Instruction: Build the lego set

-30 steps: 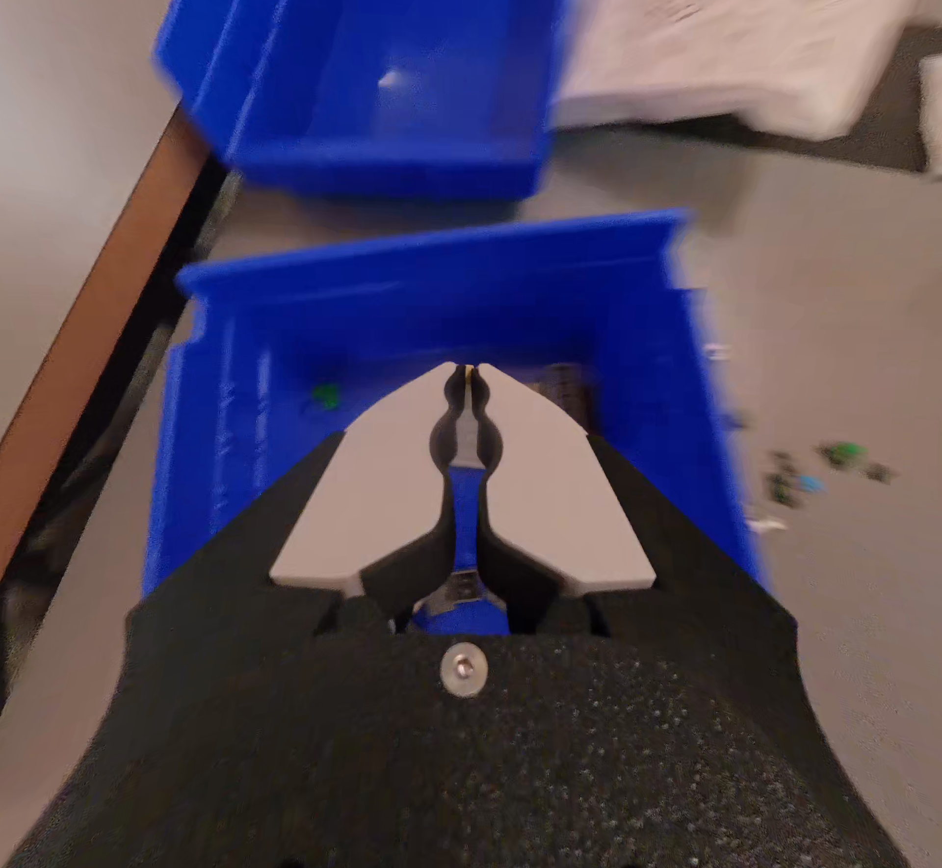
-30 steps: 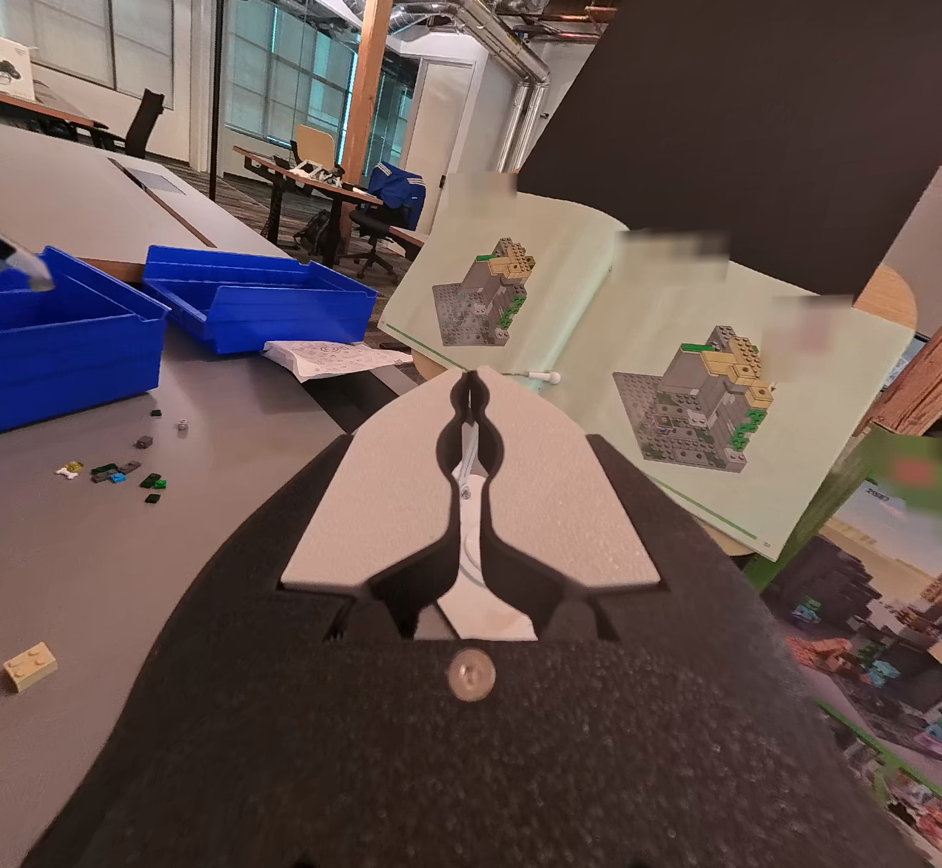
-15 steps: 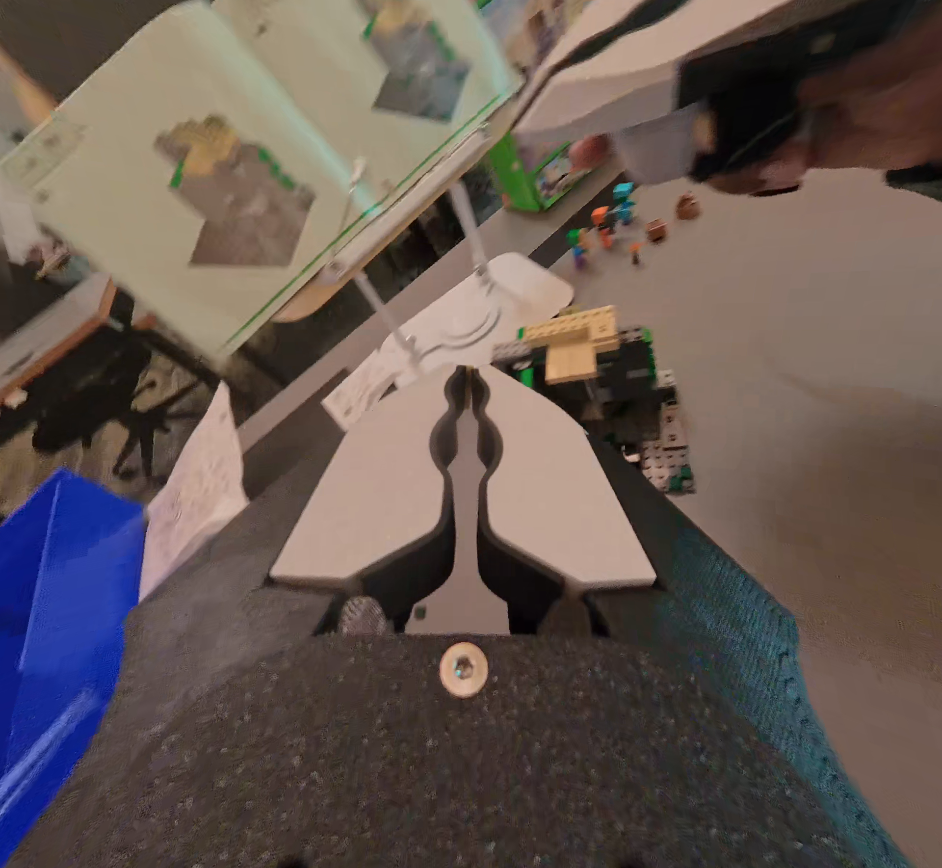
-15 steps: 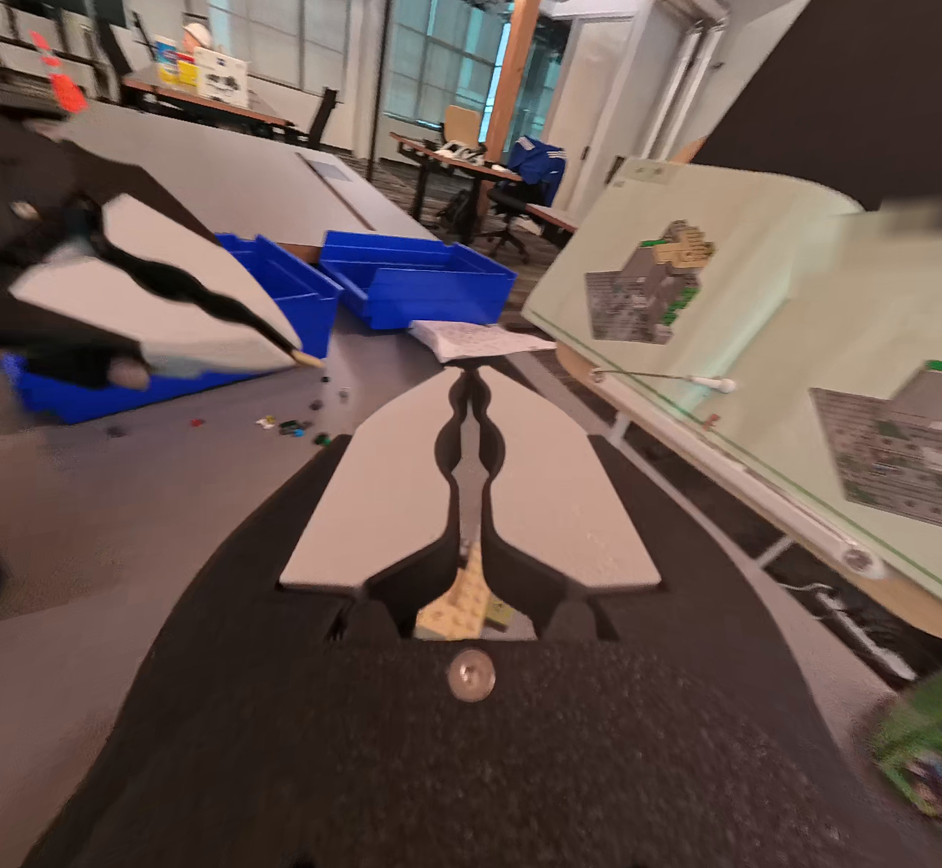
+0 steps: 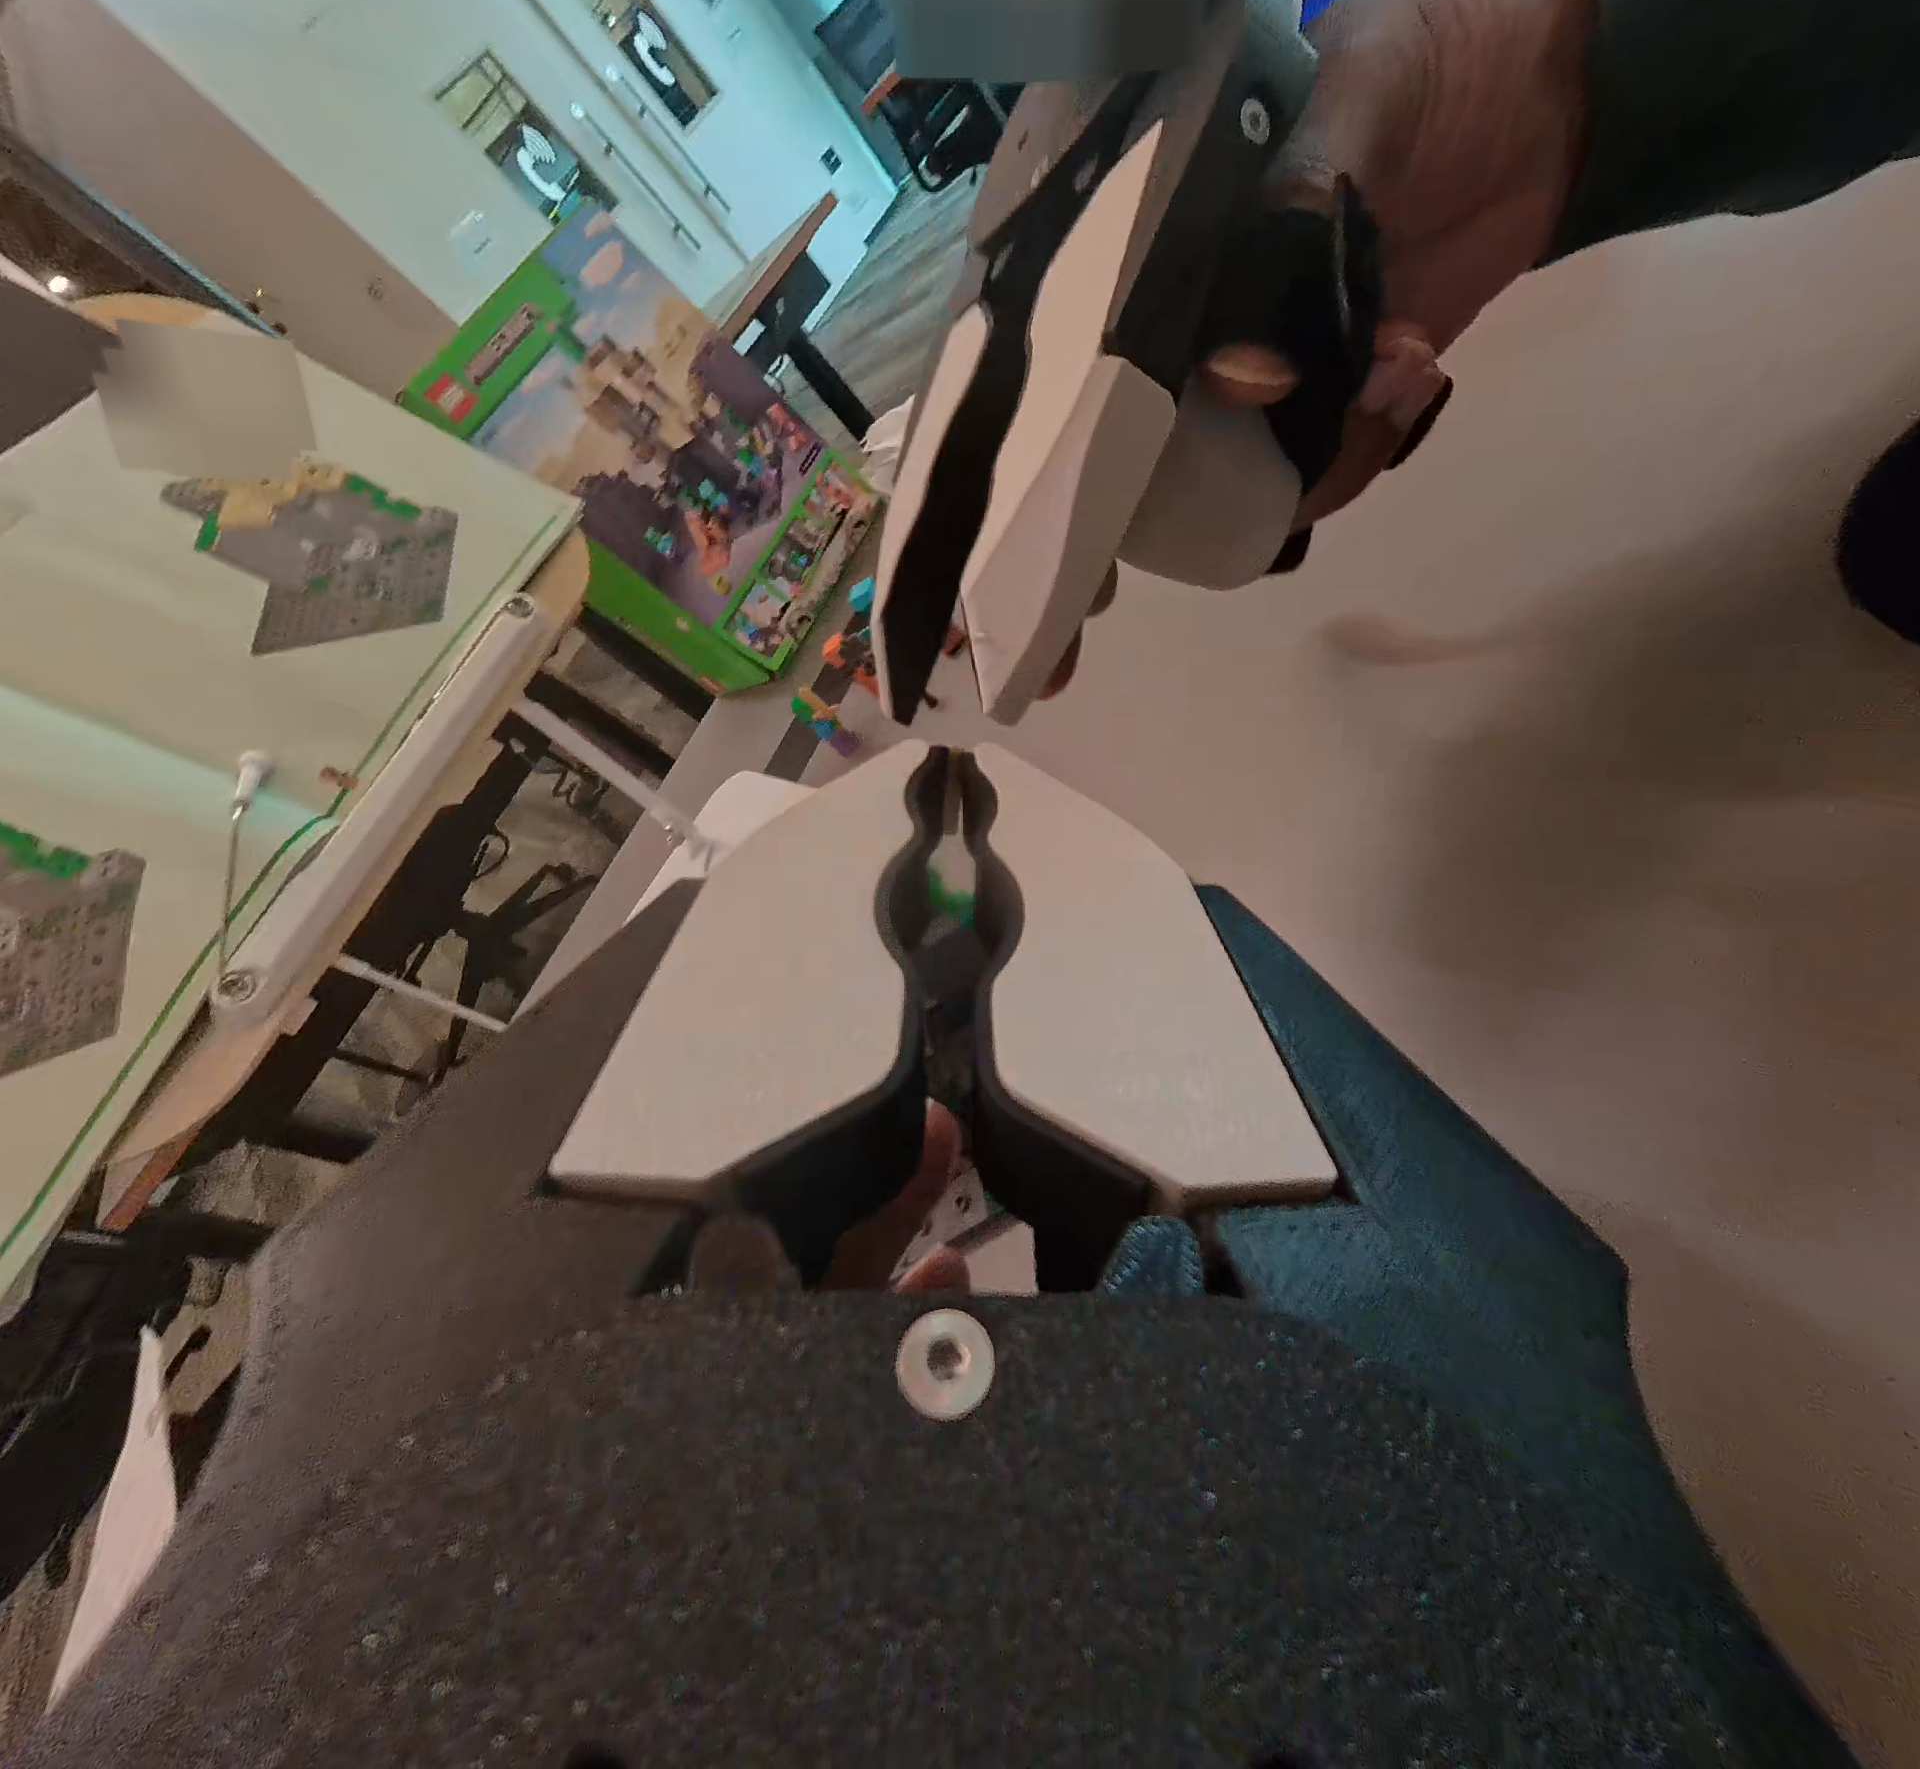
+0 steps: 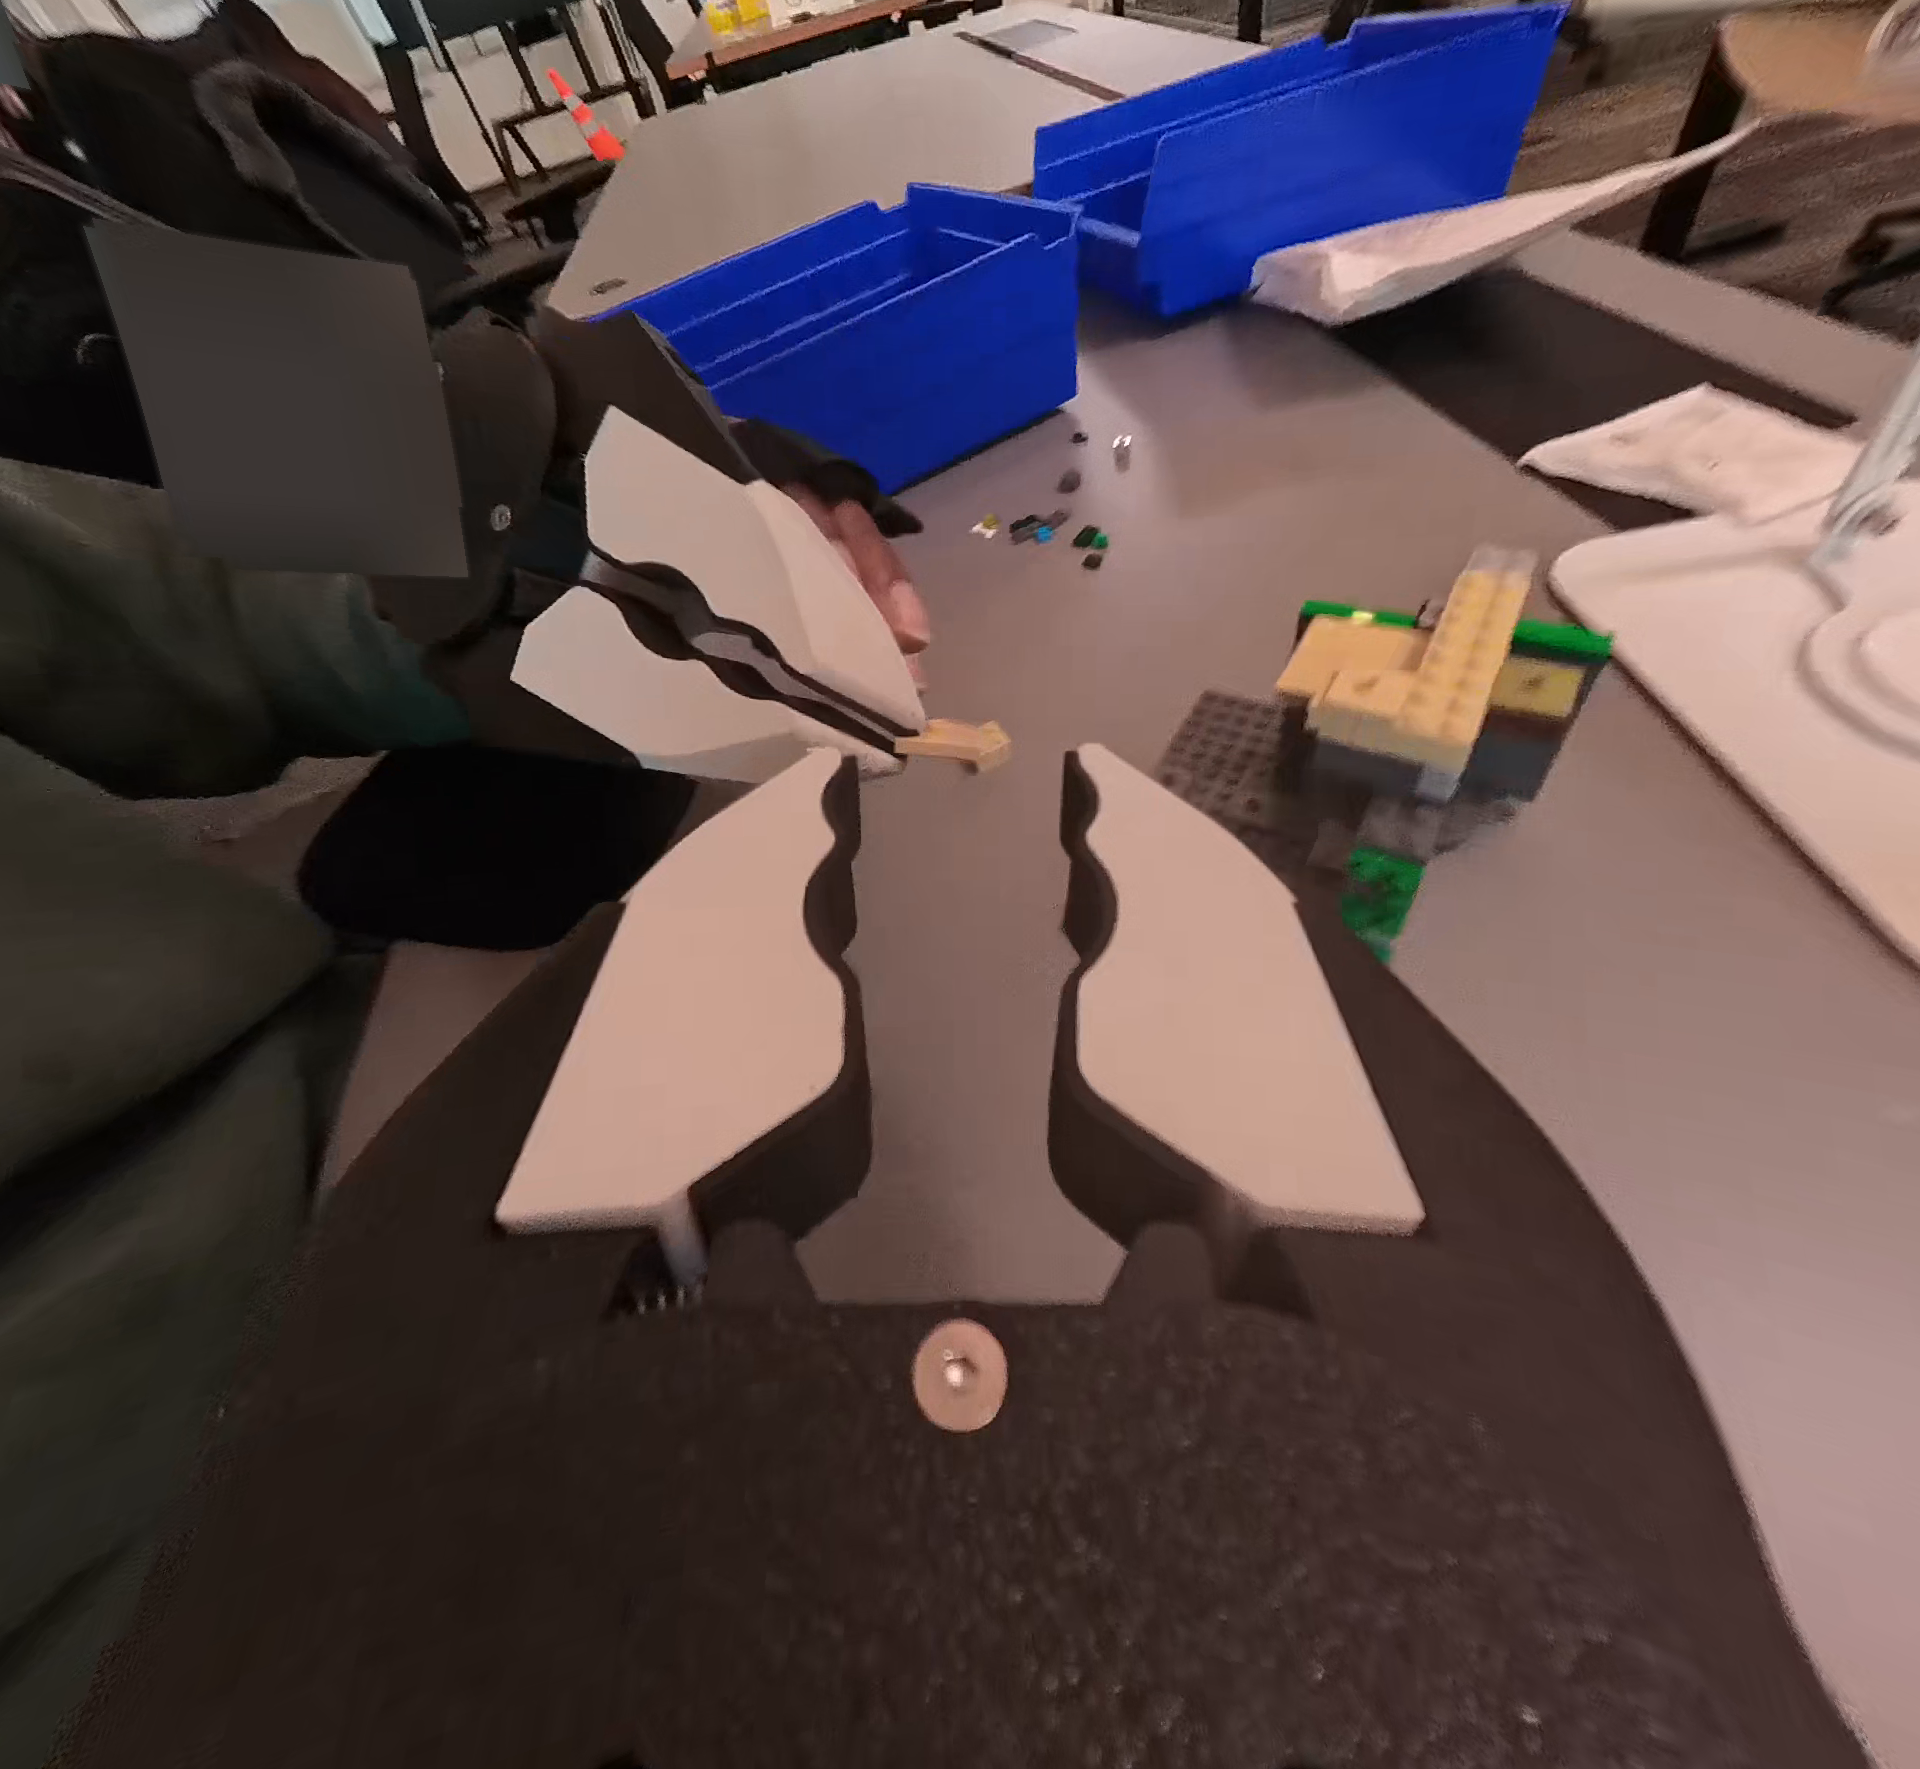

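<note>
My left gripper is shut on a small tan lego piece, which it holds above the grey table. The right wrist view shows it coming in from the left. My right gripper is open and empty. Its tips sit on either side of the tan piece without touching it. The left wrist view shows it pointing down at my left tips. The partly built lego model, tan on top with grey and green below, stands on the table to the right.
Two blue bins stand at the back, with several small loose pieces in front of them. The open instruction booklet is on a white stand. The lego box and minifigures are beyond. Paper lies near the bins. The grippers are tip to tip, or close to it.
My left gripper has swung from the blue bin over to the model area with the tan piece. My right gripper has opened and turned towards the left gripper's tips.
</note>
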The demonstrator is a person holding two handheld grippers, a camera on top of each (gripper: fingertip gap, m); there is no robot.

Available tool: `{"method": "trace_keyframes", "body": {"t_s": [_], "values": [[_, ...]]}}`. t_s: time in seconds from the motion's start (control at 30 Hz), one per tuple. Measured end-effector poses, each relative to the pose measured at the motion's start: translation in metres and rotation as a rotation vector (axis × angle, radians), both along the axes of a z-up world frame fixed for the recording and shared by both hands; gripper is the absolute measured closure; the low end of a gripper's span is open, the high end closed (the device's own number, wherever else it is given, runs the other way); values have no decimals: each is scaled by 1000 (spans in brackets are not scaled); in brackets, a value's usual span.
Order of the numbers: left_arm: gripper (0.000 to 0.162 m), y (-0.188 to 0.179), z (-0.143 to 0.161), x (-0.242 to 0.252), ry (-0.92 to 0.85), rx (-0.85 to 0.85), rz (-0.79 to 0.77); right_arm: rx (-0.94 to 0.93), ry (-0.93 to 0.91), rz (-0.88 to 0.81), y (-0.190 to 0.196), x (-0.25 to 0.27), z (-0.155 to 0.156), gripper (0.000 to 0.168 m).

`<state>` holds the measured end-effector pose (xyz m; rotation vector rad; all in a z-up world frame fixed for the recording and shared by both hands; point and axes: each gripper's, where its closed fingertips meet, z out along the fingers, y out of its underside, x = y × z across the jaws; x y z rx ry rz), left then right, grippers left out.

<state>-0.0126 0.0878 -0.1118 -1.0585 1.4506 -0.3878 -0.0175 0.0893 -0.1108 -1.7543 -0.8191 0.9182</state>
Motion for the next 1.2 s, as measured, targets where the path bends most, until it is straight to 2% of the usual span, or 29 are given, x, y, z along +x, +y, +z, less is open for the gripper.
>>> {"method": "trace_keyframes", "body": {"t_s": [0.33, 0.73, 0.87, 0.93, 1.2], "values": [[159, -22, -16, -1, 23, 58, -79, -228, 200, 82, -25, -14, -16, 134], [160, -43, -17, -7, -13, 105, -171, -392, 363, 229, -44, -24, -15, 152], [158, -45, -15, -9, -51, 85, -181, -373, 387, 240, -46, -25, -13, 156], [154, -43, -13, -11, -73, 40, -177, -345, 400, 229, -44, -22, -11, 168], [157, -22, -14, -23, -98, -117, -127, -259, 252, 138, -35, -14, -27, 168]]}}
